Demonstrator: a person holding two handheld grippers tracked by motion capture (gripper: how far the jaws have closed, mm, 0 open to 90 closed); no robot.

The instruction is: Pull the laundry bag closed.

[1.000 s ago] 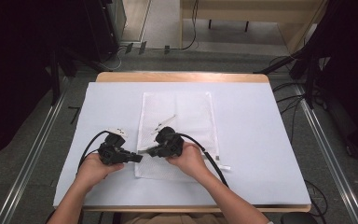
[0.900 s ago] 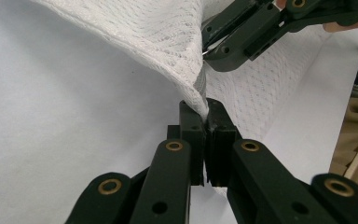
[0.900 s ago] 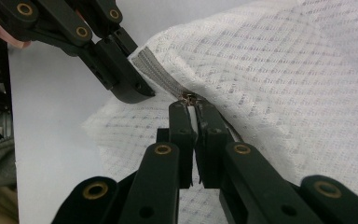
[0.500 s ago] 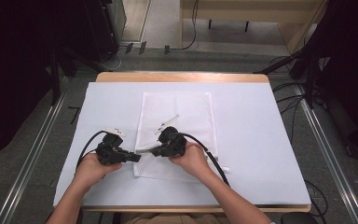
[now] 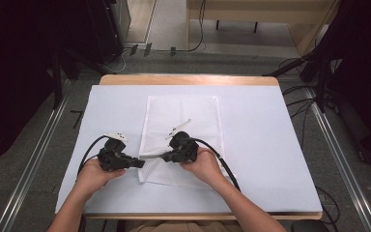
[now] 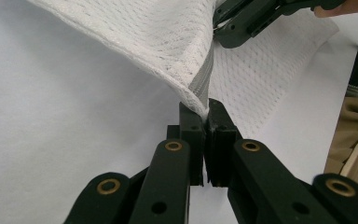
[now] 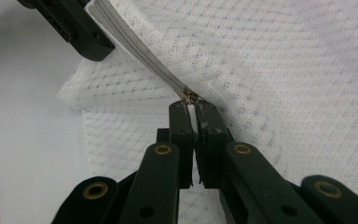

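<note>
A white mesh zip bag (image 5: 181,118) lies flat on the white table cover, with its near-left corner lifted. My left gripper (image 5: 141,163) is shut on the end of the bag's grey zipper tape (image 6: 204,81), jaws (image 6: 206,109) pinching the fabric corner. My right gripper (image 5: 163,155) is just right of it, shut on the small white zipper pull (image 7: 192,108) below the brass slider (image 7: 189,96). The zipper tape (image 7: 135,44) runs taut between the two grippers. Each gripper view shows the other gripper farther off: the right gripper (image 6: 220,29) and the left gripper (image 7: 91,46).
The white cover (image 5: 270,145) spans the wooden table (image 5: 188,79). Black cables (image 5: 224,166) trail from both grippers toward the near edge. Dark equipment and floor rails (image 5: 29,159) flank the table. The person's forearms enter from the bottom.
The right gripper has slid a little to the right along the zipper, away from the left gripper, which has stayed nearly still. The stretch of grey tape between them is longer.
</note>
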